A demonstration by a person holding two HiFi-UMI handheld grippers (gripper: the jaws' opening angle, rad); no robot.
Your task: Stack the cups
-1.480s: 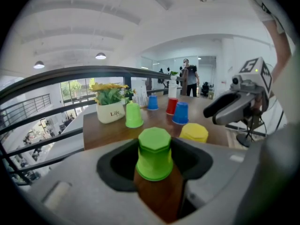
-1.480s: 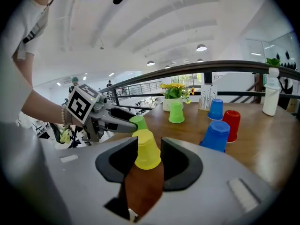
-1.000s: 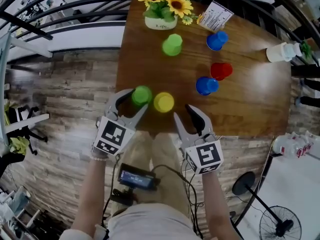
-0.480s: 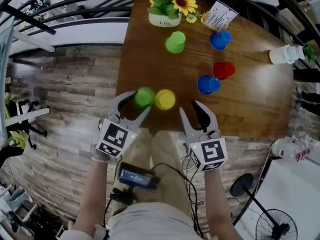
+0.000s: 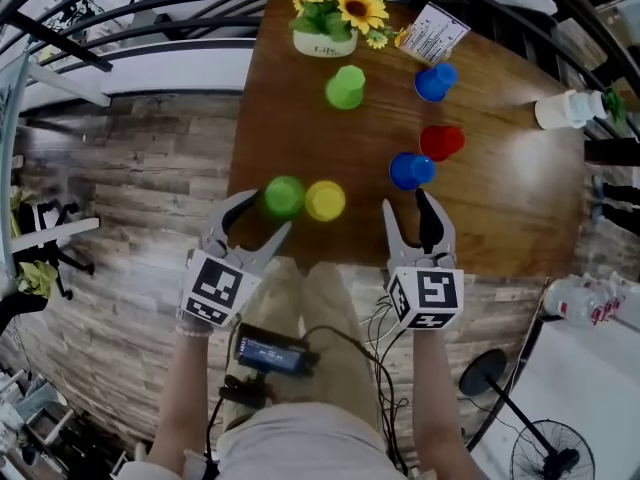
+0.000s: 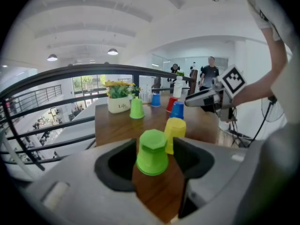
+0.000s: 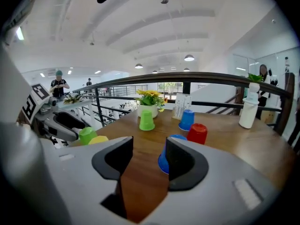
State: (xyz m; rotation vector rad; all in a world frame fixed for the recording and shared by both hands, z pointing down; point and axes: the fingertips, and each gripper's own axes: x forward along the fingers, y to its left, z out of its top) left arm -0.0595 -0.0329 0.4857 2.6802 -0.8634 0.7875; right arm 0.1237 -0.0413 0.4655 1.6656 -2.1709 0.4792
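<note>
We found no cups (image 5: 325, 200) stacked; all six stood singly on the surface (image 5: 500, 218) before the flower pot (image 5: 322, 40). Left gripper (image 5: 258, 218) and right gripper (image 5: 417, 208) jaws were opening wide, empty.

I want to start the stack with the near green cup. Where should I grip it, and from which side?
Grip the near green cup around its mid side wall: it stands upside down, tapering to a flat top. Probably come from the near left, since the yellow cup stands close on its right.
</note>
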